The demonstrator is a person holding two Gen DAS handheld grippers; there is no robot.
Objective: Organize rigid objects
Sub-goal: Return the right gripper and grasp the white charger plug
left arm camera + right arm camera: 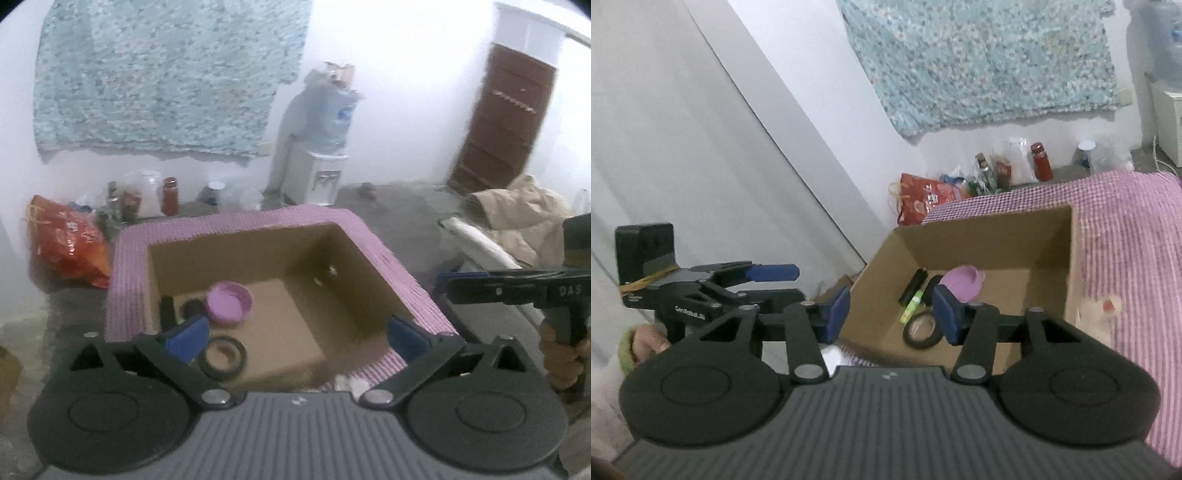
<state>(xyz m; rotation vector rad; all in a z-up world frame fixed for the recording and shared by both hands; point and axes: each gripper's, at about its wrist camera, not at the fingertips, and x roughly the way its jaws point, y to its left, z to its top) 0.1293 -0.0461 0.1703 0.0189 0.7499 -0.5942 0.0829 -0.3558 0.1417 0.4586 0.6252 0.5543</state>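
Note:
An open cardboard box (354,266) (997,236) stands on a pink checked cloth (1126,240). On its floor lie a purple bowl (229,301) (962,282), a black tape ring (223,356) (921,328), two black cylinders (167,310) (912,286) and a green stick (911,306). My left gripper (297,336) hangs above the box's near edge, open wide, with nothing between its blue pads. My right gripper (891,314) is open over the box's left corner, also with nothing in it. Each view shows the other gripper from the side, its fingers (476,286) (772,272) off to the side of the box.
An orange bag (70,243), jars (170,195) and a water dispenser (321,147) stand along the back wall under a patterned cloth (166,74). A brown door (502,118) and beige fabric (517,210) are at right. A white crumpled scrap (351,384) lies by the box.

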